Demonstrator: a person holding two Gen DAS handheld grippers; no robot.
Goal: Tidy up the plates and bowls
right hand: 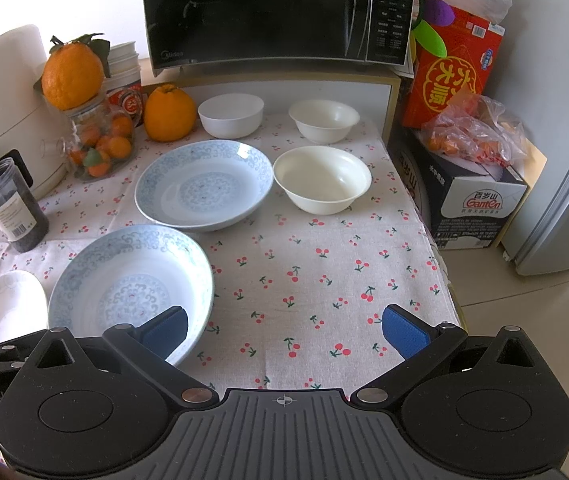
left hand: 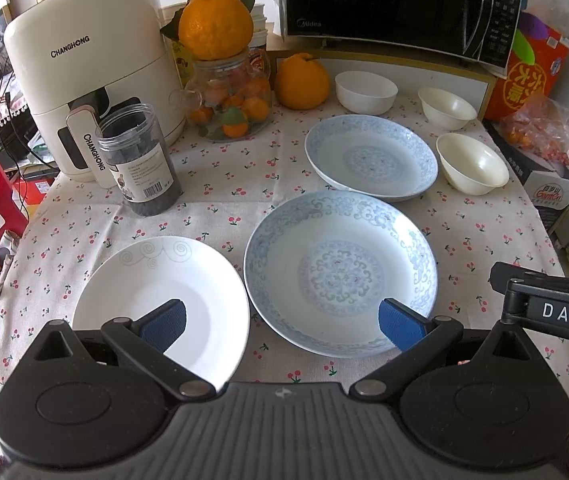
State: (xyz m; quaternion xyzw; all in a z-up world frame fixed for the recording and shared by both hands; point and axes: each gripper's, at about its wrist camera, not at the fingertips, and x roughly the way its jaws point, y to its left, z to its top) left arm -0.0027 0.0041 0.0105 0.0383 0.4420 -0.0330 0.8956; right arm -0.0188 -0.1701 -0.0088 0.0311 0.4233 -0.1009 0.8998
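Both grippers hang over the near edge of the tablecloth [right hand: 324, 256] with their blue pads spread wide and nothing between them. From the left gripper [left hand: 282, 322], the near blue plate [left hand: 340, 272] is the handiest landmark: a white plate [left hand: 164, 292] lies just to its left, almost touching, and a second blue plate [left hand: 370, 158] sits just behind it. Three white bowls stand apart around that far plate: one behind it [left hand: 365, 91], one behind and to the right [left hand: 447, 107], and one just beside its right rim [left hand: 471, 162]. The right gripper [right hand: 284, 330] hovers over bare cloth to the right of the near blue plate. Nothing is stacked yet, so the task looks barely begun. The open stance suits a first grab at a rim, probably a plate, since both matching plates lie close enough to nest.
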